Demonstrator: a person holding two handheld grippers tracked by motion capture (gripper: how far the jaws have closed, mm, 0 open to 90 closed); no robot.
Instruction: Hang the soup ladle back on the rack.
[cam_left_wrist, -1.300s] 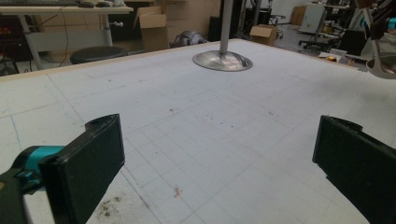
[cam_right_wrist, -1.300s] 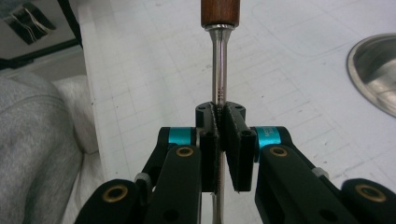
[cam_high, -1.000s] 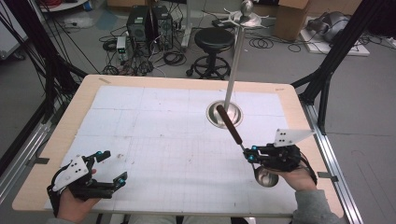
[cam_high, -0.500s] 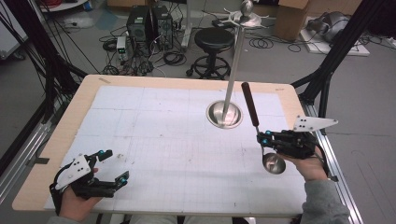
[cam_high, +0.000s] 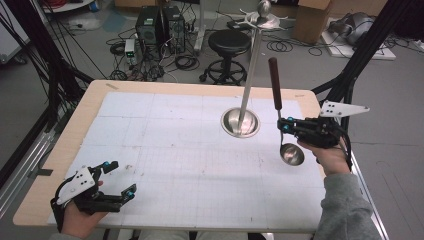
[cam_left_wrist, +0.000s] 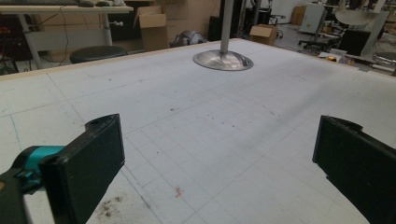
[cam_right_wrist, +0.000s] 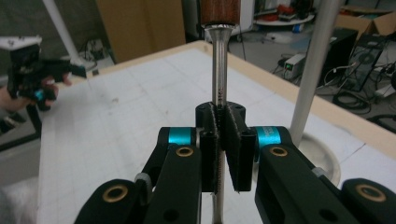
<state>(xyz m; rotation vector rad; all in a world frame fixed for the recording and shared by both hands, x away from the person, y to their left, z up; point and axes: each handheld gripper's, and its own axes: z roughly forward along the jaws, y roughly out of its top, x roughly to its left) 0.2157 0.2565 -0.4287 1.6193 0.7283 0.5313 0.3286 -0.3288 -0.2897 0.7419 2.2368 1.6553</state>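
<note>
we have the right gripper (cam_high: 286, 126) clenched on the ladle (cam_high: 280, 117) at its thin metal neck, handle upright above the jaws and bowl hanging below, ready for the rack (cam_high: 252, 70) just beside it, while our left gripper (cam_high: 119, 180) rests released, well apart

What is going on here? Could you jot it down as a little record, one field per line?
Setting: white gridded table
Stand: tall metal pole on a round base, hooks at the top
Right gripper: shut on the ladle by its metal shaft, held upright, wooden handle up, bowl down
Left gripper: open, holding nothing, near the table's front left corner
</note>
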